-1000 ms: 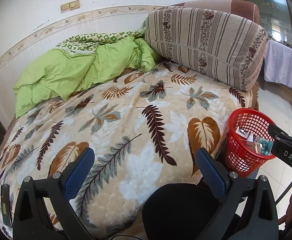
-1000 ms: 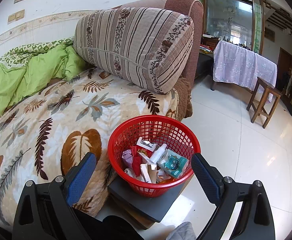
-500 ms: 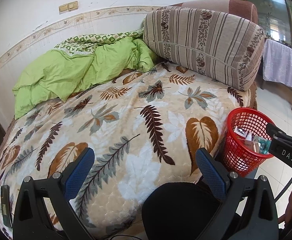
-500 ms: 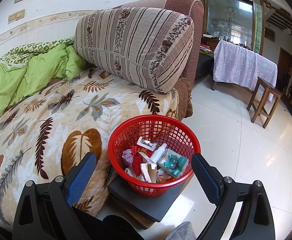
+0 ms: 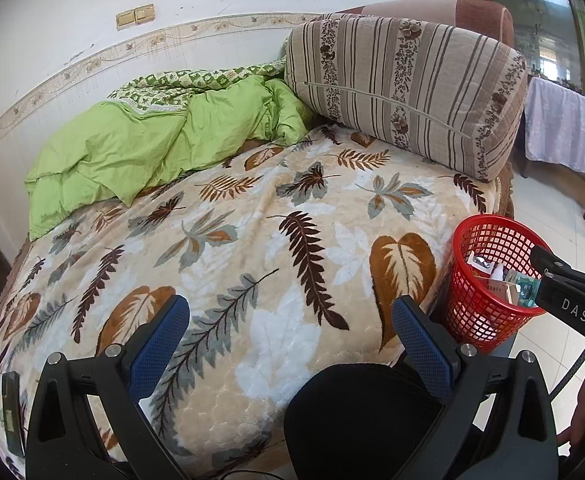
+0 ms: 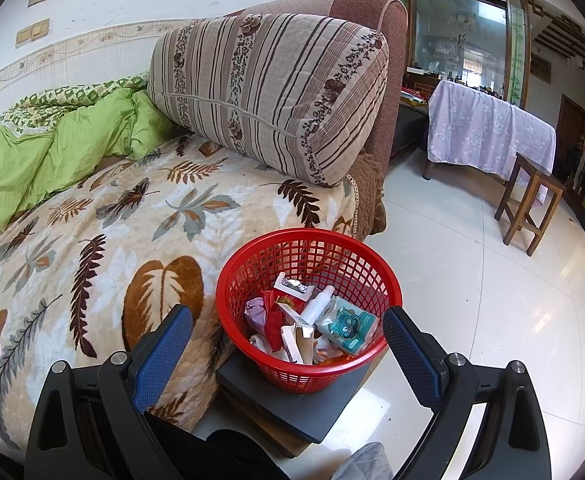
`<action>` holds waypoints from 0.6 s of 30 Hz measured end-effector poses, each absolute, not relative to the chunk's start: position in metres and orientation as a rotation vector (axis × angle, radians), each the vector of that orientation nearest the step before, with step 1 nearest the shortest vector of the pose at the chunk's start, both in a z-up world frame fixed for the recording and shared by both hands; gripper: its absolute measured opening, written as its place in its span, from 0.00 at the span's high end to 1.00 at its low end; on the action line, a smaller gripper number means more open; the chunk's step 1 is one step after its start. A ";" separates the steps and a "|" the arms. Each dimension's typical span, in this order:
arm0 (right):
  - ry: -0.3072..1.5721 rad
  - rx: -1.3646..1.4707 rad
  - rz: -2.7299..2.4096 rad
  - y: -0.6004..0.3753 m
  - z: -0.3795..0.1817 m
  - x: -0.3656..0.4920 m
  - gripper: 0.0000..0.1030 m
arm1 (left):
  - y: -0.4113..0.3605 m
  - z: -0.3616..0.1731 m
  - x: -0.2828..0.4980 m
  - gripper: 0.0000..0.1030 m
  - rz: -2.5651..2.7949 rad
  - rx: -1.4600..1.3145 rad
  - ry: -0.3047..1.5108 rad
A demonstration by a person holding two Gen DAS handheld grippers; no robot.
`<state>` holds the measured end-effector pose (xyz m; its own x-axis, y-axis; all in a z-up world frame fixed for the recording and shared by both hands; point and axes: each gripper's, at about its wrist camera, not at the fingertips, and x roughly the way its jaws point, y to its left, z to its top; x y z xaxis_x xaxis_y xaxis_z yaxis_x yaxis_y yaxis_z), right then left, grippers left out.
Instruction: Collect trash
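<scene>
A red mesh basket stands on a dark stool beside the bed and holds several pieces of trash: a teal packet, a white tube, crumpled wrappers and small cartons. My right gripper hovers just in front of and above the basket, open, with nothing between its blue pads. Over the leaf-print blanket my left gripper is open and empty too. In the left wrist view the right gripper's body crosses the right edge, in front of the basket.
A green quilt is bunched at the back of the bed, a striped bolster leans on the brown headboard. A dark flat device lies at the bed's lower left. On the tiled floor stand a wooden stool and a cloth-covered table.
The left wrist view has shifted slightly, so the bed and basket sit a little further left. The right gripper and the basket's contents have not moved.
</scene>
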<state>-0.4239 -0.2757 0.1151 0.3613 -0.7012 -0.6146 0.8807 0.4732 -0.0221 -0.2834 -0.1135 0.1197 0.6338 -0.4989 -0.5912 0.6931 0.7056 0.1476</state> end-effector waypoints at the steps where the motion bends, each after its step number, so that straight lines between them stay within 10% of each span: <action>1: 0.608 0.337 -1.044 -0.275 0.115 -0.424 0.06 | -0.114 0.120 -0.283 0.02 -0.700 0.382 0.549; 18: 0.628 0.260 -0.851 -0.265 0.120 -0.373 0.06 | -0.088 0.122 -0.247 0.02 -0.587 0.299 0.611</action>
<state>-0.3726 -0.2647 0.1196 0.4936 -0.6185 -0.6115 0.7664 0.6416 -0.0303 -0.2469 -0.0880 0.1220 0.6645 -0.4253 -0.6144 0.5962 0.7974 0.0929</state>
